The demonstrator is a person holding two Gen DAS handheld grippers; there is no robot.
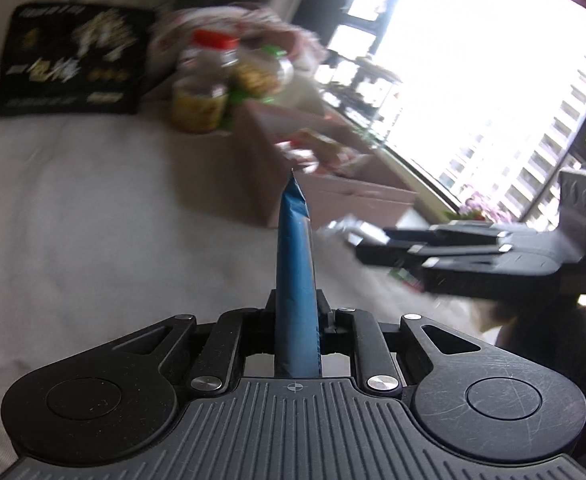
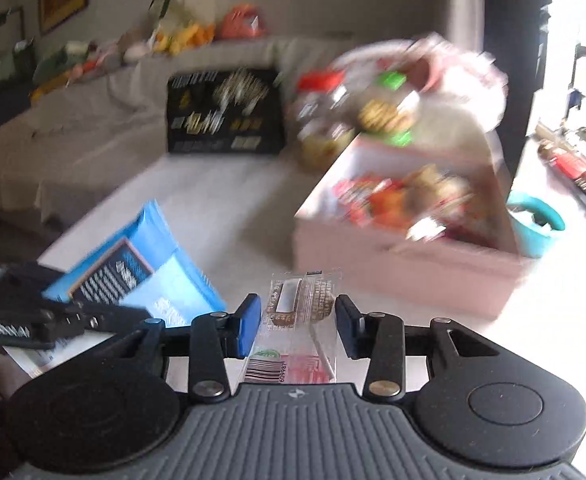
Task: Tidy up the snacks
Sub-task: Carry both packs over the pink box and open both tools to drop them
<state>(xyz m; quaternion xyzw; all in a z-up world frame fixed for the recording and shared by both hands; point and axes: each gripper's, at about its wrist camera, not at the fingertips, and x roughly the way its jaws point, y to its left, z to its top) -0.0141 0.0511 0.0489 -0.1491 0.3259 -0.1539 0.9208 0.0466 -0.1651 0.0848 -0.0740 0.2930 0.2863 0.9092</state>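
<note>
The left tool (image 1: pixel 297 312) is clamped edge-on upon a blue snack pouch (image 1: pixel 295 264), so its own camera sees only a thin upright blade, while the right wrist view shows the same pouch (image 2: pixel 133 264) broadside at nine o'clock; gripping the sealed edge probably keeps the contents uncrushed. The right tool (image 2: pixel 297 322) has a clear-wrapped snack bar (image 2: pixel 301 308) lying lengthwise between its blue pads (image 2: pixel 251 320); the pads stand just beside the wrapper, and I cannot tell whether they press it yet. Both tools point toward one to two o'clock, where a pink box (image 2: pixel 405 272) sits on the pale bed (image 2: pixel 221 204), already holding red and orange packets (image 2: pixel 397 200); it seems to be the collecting place, which would explain why both snacks are aimed that way. Beyond it, at twelve o'clock, lidded jars (image 2: pixel 333 120) stand in a group beside a black printed bag (image 2: pixel 225 112), likely sorted apart because they are rigid. Everything is motion-blurred.
</note>
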